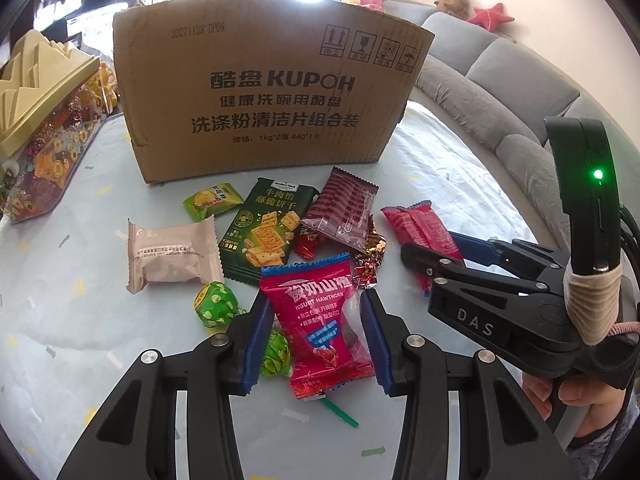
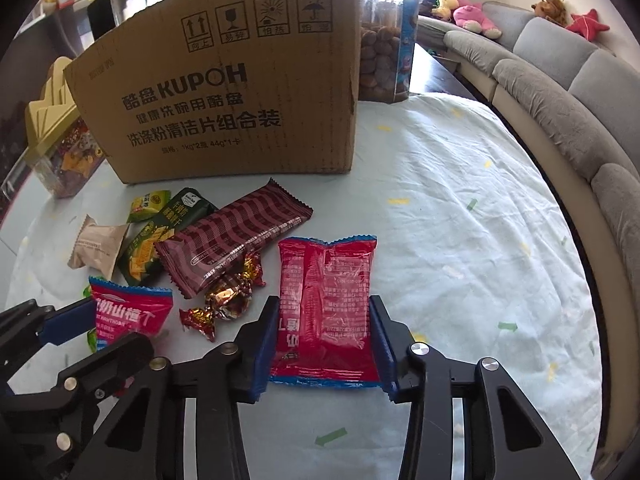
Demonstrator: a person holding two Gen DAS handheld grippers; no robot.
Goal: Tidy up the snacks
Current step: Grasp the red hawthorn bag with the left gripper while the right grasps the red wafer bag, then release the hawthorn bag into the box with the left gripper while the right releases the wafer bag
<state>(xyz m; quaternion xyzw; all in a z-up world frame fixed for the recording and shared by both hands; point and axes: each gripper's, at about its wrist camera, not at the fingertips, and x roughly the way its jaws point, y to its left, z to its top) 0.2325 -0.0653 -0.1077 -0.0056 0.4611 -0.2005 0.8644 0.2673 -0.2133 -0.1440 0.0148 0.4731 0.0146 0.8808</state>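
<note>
On the bench (image 2: 440, 208) before the brown box (image 1: 264, 80), the left tongs (image 1: 316, 344) sit apart around a pink hawthorn bag (image 1: 320, 320), and the right tongs (image 2: 324, 344) sit apart around a red bag (image 2: 326, 300).

Pink hawthorn packet (image 1: 320, 320), brown box (image 1: 264, 80)

The brown corrugated cardboard box (image 1: 264, 84) is showing a matt, ribbed paper face with creases. The pink yogurt-hawthorn plastic sachet (image 1: 320, 320) is gleaming glossy, as is the red film packet lying back-side up (image 2: 326, 308). The dark green cracker wrapper (image 1: 266, 228) is looking smoother and duller. The foil-wrapped red and gold candies (image 2: 224, 300) are glinting, crinkled. The pale printed cloth (image 2: 460, 240) is lying soft and wrinkled. The grey sofa (image 2: 560, 92) is looking plush, fuzzy fabric.
</note>
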